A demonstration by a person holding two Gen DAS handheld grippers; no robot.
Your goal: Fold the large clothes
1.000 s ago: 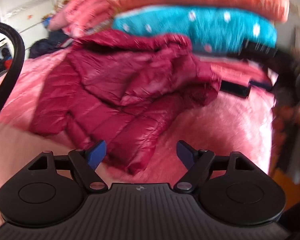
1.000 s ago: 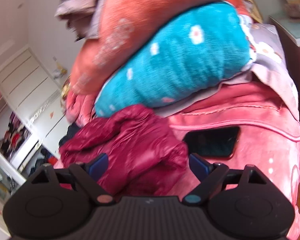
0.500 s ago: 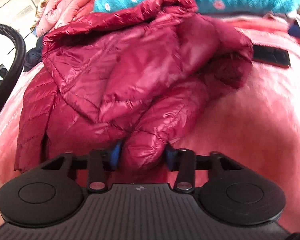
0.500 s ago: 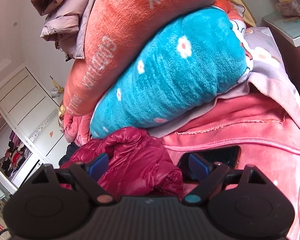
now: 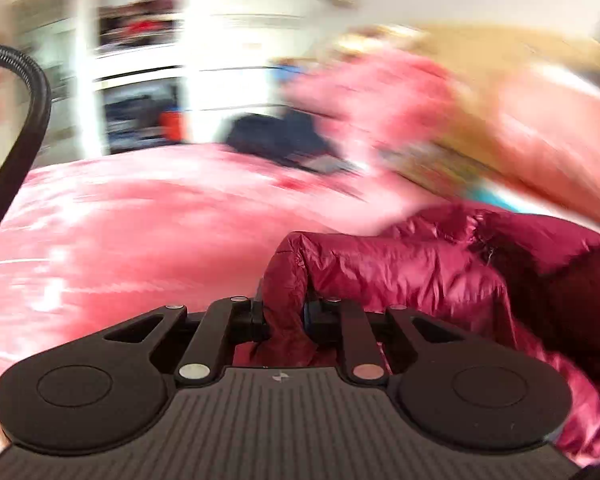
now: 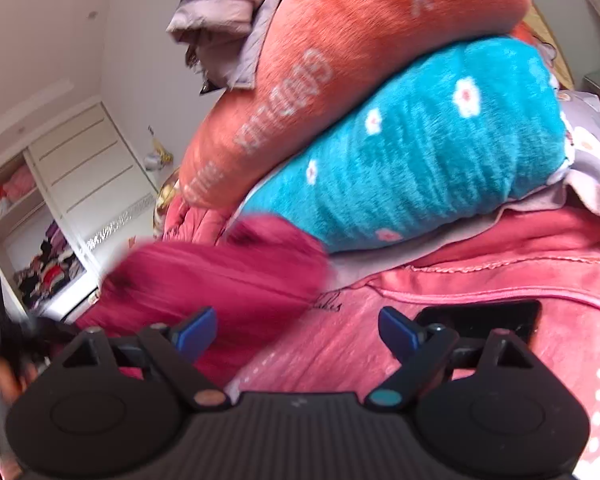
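Note:
A dark red puffer jacket (image 5: pixel 440 272) lies on the pink bed cover (image 5: pixel 140 232). My left gripper (image 5: pixel 286 316) is shut on a fold of the jacket, which trails off to the right. The left wrist view is blurred by motion. In the right wrist view the jacket (image 6: pixel 228 276) shows blurred at the left. My right gripper (image 6: pixel 296 330) is open and empty above the pink cover (image 6: pixel 480 280), with the jacket just past its left finger.
A stack of an orange blanket (image 6: pixel 360 60) and a teal flowered blanket (image 6: pixel 420 152) rises behind the jacket. A black phone (image 6: pixel 480 318) lies on the cover by my right finger. White wardrobes (image 6: pixel 68 176) stand at the far left. A black hose (image 5: pixel 24 128) curves at left.
My left gripper has closed on the jacket and swung left, dragging it across the bed. The jacket has slid left in the right wrist view. My right gripper stays open.

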